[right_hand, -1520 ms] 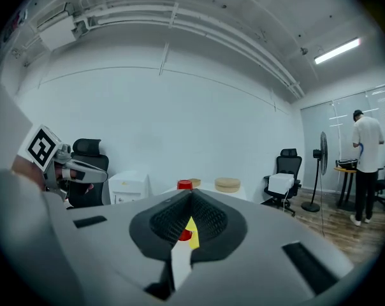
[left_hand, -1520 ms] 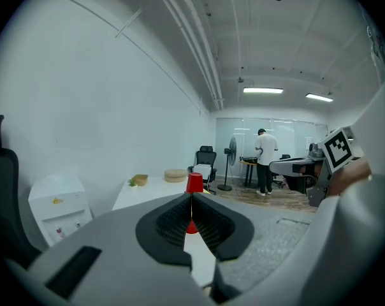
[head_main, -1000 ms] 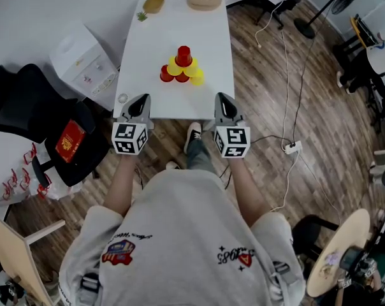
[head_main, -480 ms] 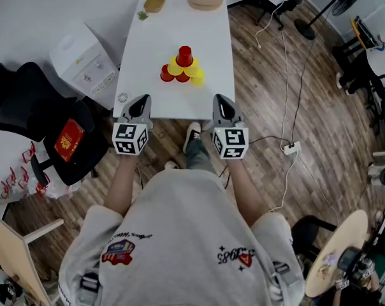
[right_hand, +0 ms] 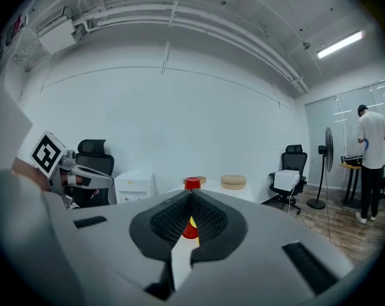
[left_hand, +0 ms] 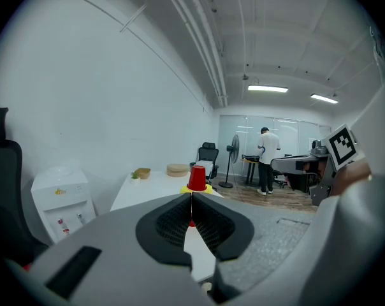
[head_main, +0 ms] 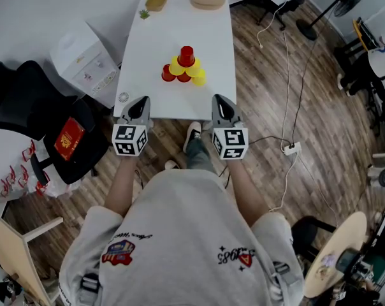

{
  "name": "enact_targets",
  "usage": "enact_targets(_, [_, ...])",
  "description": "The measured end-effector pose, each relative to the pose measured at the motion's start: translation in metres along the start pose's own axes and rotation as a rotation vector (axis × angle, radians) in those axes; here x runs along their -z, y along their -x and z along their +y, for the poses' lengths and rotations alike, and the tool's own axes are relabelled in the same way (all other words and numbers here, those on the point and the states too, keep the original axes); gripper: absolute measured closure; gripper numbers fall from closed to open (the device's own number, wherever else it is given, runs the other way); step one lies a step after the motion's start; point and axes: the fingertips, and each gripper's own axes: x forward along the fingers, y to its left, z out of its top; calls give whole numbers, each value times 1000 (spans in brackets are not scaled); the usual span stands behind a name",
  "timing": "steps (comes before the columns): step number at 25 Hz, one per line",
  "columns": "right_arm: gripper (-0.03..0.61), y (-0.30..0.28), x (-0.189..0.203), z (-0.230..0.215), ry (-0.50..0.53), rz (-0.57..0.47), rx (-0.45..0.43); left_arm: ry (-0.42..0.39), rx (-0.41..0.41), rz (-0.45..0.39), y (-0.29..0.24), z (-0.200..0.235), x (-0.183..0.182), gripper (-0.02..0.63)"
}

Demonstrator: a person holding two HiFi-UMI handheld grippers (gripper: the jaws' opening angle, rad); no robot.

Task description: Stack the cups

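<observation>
The white table [head_main: 160, 37] stands ahead of the person; the left gripper [head_main: 141, 101] hovers at its near left corner, jaws pressed together on nothing; the right gripper [head_main: 220, 101] hovers at its near right corner, jaws likewise closed and empty; the cup pyramid [head_main: 183, 70], red and yellow, stands mid-table, well apart from both; a red cup [head_main: 186, 55] tops it.

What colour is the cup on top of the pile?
The top cup is red, best seen in the head view.
</observation>
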Motion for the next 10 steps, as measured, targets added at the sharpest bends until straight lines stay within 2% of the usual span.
enact_targets(10, [588,-9,0,2,12,12,-13,10,2,5,-6,6,1,607])
